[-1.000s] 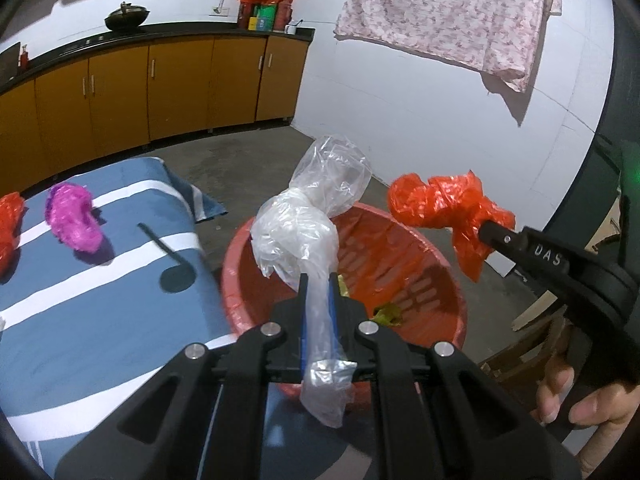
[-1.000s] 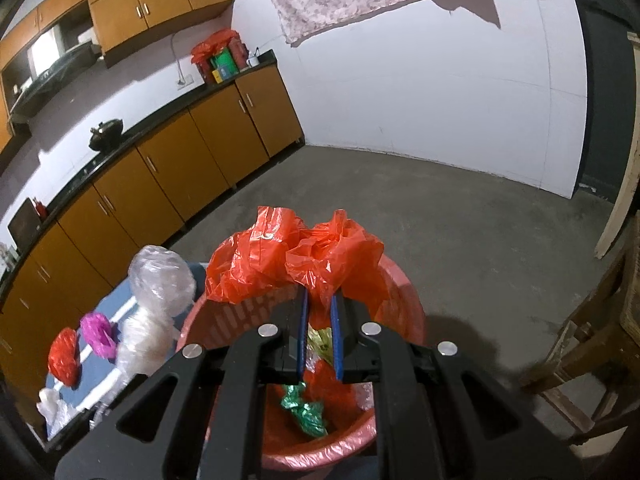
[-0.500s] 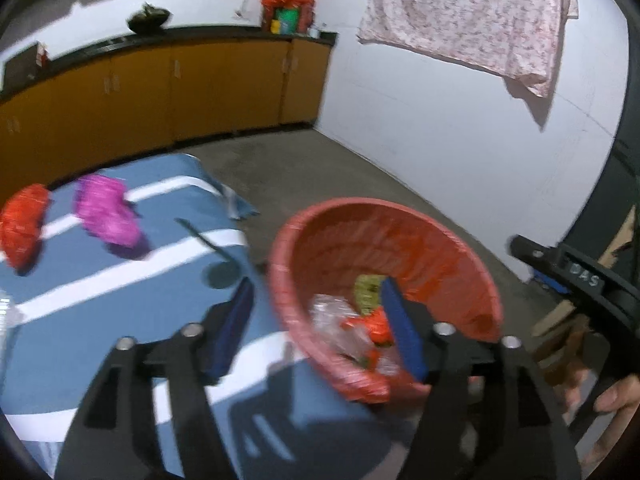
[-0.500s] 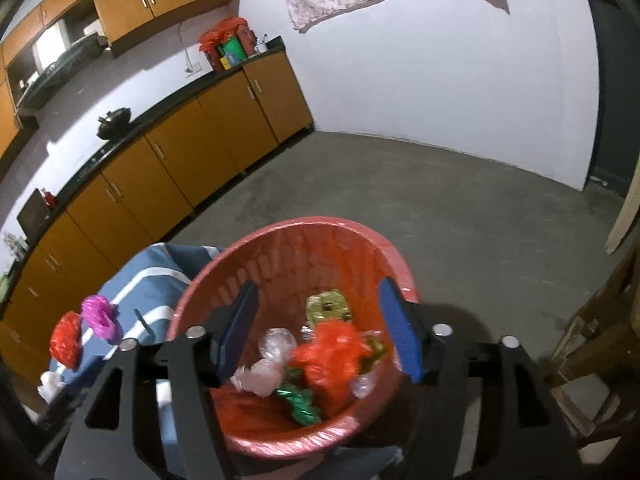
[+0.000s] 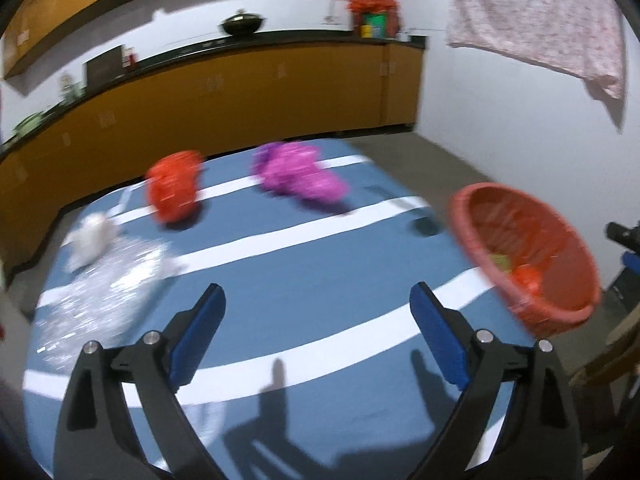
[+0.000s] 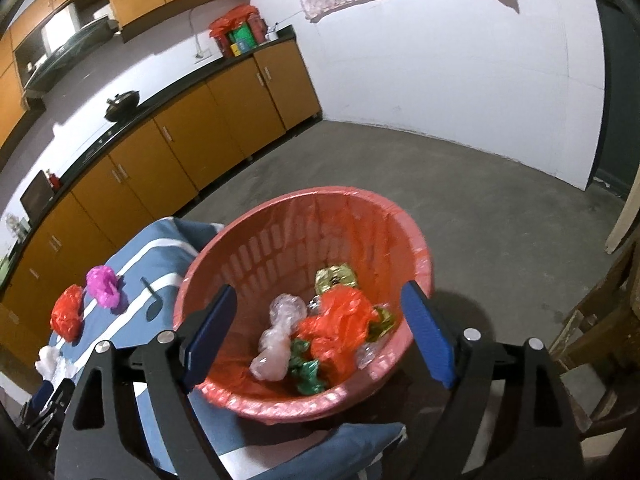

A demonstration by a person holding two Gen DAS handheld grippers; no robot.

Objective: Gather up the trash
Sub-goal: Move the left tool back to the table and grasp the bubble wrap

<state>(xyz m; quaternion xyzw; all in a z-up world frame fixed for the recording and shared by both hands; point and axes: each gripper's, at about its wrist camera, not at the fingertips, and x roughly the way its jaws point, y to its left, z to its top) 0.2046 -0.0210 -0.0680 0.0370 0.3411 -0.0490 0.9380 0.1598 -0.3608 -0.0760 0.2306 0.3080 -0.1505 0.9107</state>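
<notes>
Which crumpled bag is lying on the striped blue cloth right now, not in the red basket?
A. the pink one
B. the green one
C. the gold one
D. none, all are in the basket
A: the pink bag lies on the striped cloth beside a red one, while green and gold scraps sit inside the basket.

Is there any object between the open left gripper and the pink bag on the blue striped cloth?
Nothing visible blocks it. The left gripper is open, and only bare striped cloth lies between it and the pink bag. The red bag sits apart, to the left of that path.
</notes>
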